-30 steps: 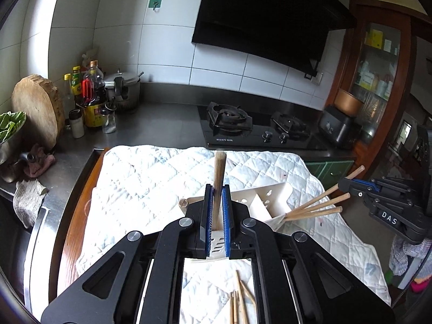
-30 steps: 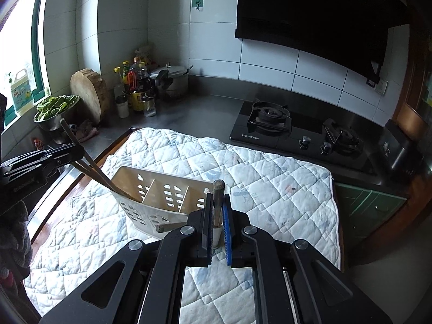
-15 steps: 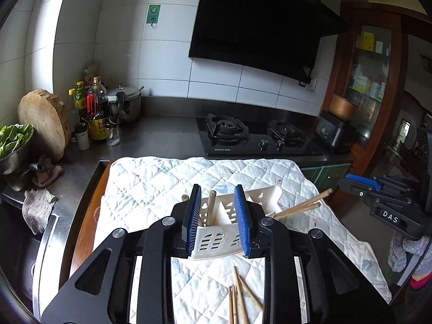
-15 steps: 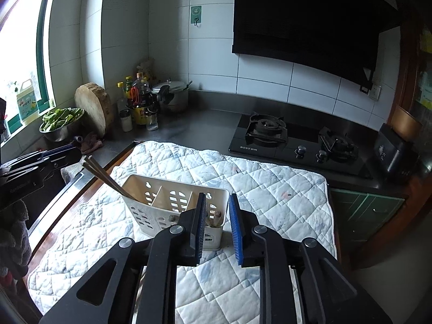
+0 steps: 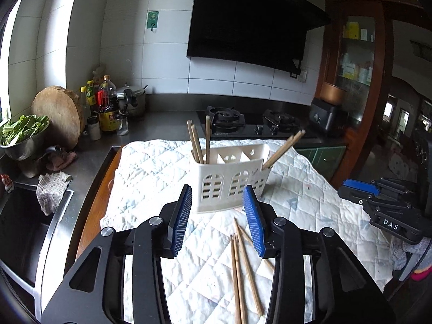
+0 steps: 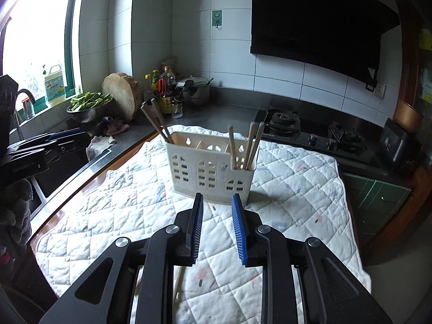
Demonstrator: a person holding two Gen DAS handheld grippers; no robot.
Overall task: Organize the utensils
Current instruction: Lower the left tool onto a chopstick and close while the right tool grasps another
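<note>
A white perforated utensil holder [image 5: 232, 176] stands upright on the quilted white cloth [image 5: 151, 172]. Wooden chopsticks [image 5: 198, 143] stand in its left compartment and more chopsticks [image 5: 282, 148] lean out of its right one. Loose chopsticks [image 5: 243, 264] lie on the cloth in front of it. My left gripper [image 5: 217, 212] is open and empty, just short of the holder and above the loose chopsticks. In the right wrist view my right gripper [image 6: 216, 216] is open and empty, just in front of the holder [image 6: 210, 167]. One chopstick [image 6: 178, 280] lies under it.
A gas stove [image 5: 251, 124] is behind the cloth. Bottles and a pot [image 5: 113, 110], a round wooden board [image 5: 58, 116] and a bowl of greens [image 5: 21, 132] stand at the back left. A sink [image 5: 19, 232] lies left of the cloth. A cabinet [image 5: 351, 81] is at the right.
Both grippers were shut on chopsticks a second ago. They have opened, dropped the chopsticks into the holder and drawn back from it. The holder now stands upright.
</note>
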